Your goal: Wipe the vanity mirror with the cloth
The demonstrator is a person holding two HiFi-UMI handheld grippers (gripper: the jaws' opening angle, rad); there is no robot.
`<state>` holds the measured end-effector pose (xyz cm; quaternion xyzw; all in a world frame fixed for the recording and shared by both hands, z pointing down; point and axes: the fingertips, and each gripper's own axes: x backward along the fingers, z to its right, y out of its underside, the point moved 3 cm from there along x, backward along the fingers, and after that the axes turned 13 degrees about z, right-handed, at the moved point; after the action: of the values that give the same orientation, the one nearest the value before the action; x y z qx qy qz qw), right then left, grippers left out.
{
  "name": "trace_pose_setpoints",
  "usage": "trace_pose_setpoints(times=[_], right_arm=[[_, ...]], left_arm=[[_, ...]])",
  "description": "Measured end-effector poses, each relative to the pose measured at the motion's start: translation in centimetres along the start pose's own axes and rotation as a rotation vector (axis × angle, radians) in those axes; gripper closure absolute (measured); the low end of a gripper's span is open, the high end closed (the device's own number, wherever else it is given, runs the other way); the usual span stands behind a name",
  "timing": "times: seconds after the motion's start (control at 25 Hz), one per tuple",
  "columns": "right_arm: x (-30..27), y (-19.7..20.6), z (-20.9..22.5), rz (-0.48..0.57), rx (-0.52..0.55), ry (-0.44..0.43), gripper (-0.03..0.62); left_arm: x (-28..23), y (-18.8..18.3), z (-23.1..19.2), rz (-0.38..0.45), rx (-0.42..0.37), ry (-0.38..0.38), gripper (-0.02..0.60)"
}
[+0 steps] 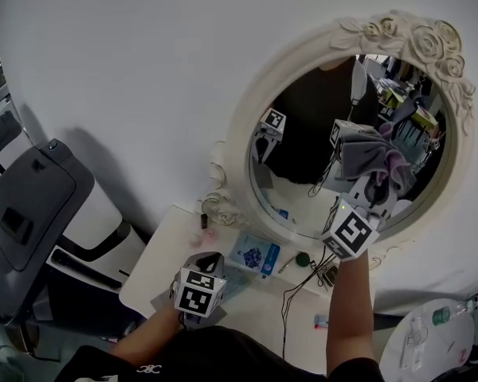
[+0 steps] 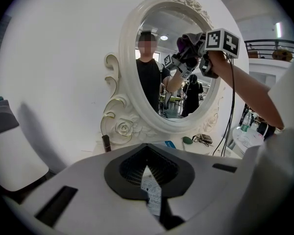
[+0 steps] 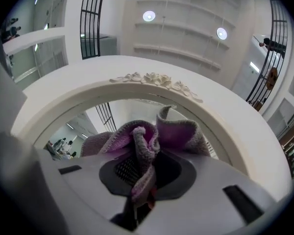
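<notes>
Cloth applied to the glass. The right gripper (image 1: 372, 188) is raised at arm's length so that the bunched grey and purple cloth (image 1: 374, 159), pinched in its jaws, meets the right half of the mirror (image 1: 303, 173); gripper and cloth are doubled in the reflection. The right gripper view confirms the hold: the jaws are closed on a fold of cloth, the rest spilling above them, with the carved frame (image 3: 157, 80) arching overhead. The cloth's loose bulk is presumably left free to give a broad wiping face. The left gripper (image 1: 205, 263) is held low over the white counter (image 1: 247, 309), clear of the wiping arm. Its jaws are drawn together on what looks like a printed slip (image 2: 152, 192), though whether this is gripped or merely stuck there is uncertain. On the counter below the mirror lie a blue packet (image 1: 255, 255), a small green object (image 1: 302, 259) and a black cable (image 1: 287, 301). A clear bottle (image 1: 442, 315) lies on a round side table (image 1: 406, 356) at lower right; its contents cannot be made out.
</notes>
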<state>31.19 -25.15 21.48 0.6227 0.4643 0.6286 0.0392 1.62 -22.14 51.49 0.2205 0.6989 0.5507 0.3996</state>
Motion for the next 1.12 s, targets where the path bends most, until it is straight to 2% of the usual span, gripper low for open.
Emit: trace_pose_setpoints(times=[0.12,0.24,0.64,0.96,1.12], right_arm=[[-0.1,-0.5,-3.0,0.010,-0.058,-0.070,0.542],[-0.1,-1.0,-5.8,0.017,-0.056,-0.143,0.542],[-0.5,-2.5,-10.6,0.008,-0.079,-0.290,0.542],[1.7,-2.1,-17.0,0.038,0.061,-0.495,0.540],[3.5,-0.7,-18.7,0.011,0.039,-0.536,0.540]], left_arm=[[0.1,0.1,-0.4,0.002,0.009,-0.005,0.583],[0.1,0.2,-0.6,0.001,0.018,-0.007,0.583],[0.0,0.3,-1.1,-0.003,0.035,-0.006,0.583],[-0.1,0.7,-2.0,-0.011,0.053,-0.027,0.583],[0.0,0.7,-2.7,-0.010,0.063,-0.044,0.583]])
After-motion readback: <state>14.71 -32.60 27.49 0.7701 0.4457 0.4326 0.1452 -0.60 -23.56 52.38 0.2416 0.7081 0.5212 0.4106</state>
